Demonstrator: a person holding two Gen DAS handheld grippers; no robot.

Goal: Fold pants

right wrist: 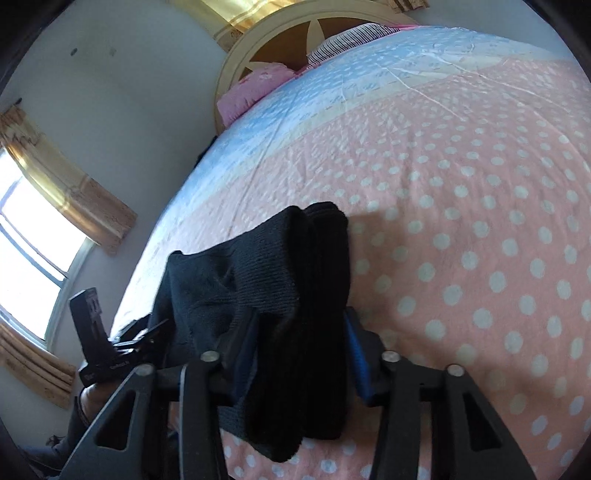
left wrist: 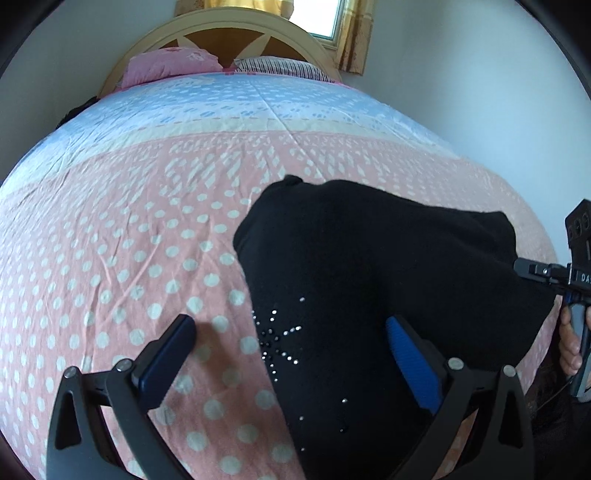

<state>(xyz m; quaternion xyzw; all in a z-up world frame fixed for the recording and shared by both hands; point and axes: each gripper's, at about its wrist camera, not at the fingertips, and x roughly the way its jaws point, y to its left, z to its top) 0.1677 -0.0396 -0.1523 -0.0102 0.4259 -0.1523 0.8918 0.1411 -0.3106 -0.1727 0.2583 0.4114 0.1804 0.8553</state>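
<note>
A wide bed [left wrist: 110,229] fills the room, spread with a pink sheet dotted white that turns pale blue toward the head. An arched cream headboard [left wrist: 221,33] with brown panels stands against the white wall [left wrist: 461,74]. Before it lie a pink pillow [left wrist: 166,66] and a striped pillow [left wrist: 284,68]. Daylight enters through a window [right wrist: 33,236] hung with yellow curtains [right wrist: 70,192].

- pants [left wrist: 369,266]: black knit, rhinestone starburst near lower centre of left view
- bunched, partly folded, on bed's pink dotted cover, lower right of frame
- right view: thick folded stack, lower centre
</note>
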